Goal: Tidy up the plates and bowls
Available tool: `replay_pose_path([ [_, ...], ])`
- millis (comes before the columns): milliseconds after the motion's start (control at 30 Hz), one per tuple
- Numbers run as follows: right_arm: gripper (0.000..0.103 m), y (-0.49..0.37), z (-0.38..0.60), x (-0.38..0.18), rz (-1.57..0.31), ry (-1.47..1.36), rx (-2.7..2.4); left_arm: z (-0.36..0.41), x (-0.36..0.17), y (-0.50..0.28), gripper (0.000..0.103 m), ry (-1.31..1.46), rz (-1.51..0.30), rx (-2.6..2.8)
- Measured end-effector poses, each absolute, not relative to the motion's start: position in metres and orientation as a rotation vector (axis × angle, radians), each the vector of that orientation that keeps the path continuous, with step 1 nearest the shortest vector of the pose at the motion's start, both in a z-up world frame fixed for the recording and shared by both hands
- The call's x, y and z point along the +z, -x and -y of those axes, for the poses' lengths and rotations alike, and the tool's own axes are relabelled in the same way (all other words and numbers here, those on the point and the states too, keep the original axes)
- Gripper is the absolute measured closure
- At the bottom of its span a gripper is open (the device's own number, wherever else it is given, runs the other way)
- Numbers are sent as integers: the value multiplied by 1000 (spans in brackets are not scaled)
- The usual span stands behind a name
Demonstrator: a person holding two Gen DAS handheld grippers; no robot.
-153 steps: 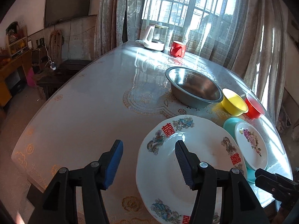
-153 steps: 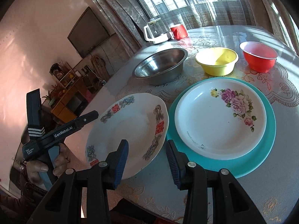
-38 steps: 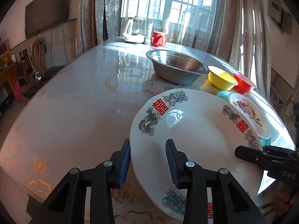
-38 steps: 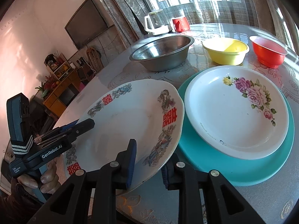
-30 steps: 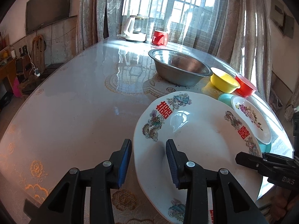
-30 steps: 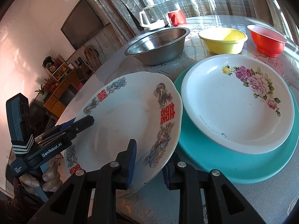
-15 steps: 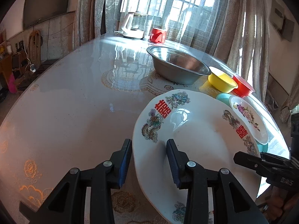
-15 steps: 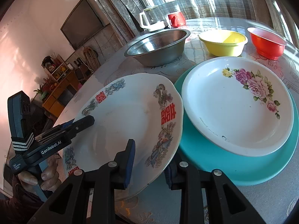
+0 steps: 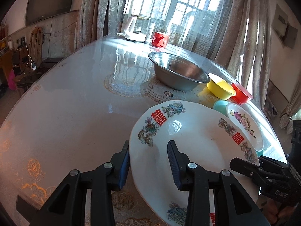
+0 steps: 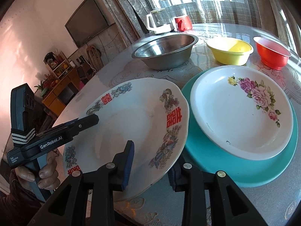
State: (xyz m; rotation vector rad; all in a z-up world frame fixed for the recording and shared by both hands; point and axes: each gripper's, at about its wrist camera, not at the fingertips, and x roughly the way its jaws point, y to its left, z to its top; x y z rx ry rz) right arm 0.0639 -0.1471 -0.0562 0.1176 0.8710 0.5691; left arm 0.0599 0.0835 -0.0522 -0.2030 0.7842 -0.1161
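Big dragon plate (image 9: 197, 150) is lifted at a tilt above the worktop (image 9: 75, 113), near edge, just left of the teal plate (image 10: 244, 169).

Left tongs (image 9: 148, 164): rim of dragon plate sits between the pads; one pad under the rim, the other over the plate face. Pads are partly spread; cannot tell if both press on the plate.

Right tongs (image 10: 150, 163): straddle the opposite rim, one pad above, one below. Jaws opening; plate rim between them, top pad looks clear of the surface.

Flower plate (image 10: 240, 113) rests on the teal plate. Behind: steel basin (image 10: 165, 50), yellow bowl (image 10: 229, 50), red bowl (image 10: 270, 52) in a row. Kettle (image 9: 135, 28) and red mug (image 9: 160, 39) at the far edge, by the window.
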Motion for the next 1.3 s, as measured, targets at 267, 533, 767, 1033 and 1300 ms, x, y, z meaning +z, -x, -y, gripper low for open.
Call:
replay_pose_path([
  [267, 71, -64, 145, -58, -877, -107, 573, -82, -53, -55, 65, 182, -778, -116],
  [533, 71, -66, 146, -68, -913, -109, 564, -77, -60, -57, 65, 142, -791, -122],
  [767, 71, -67, 152, -68, -909, -155, 564, -78, -63, -66, 66, 174, -800, -132],
  [1033, 72, -66, 154, -61, -881, -145, 552, -73, -55, -53, 66, 141, -765, -156],
  [1300, 72, -63, 158, -50, -841, -133, 549, -66, -39, -47, 66, 135, -718, -169],
])
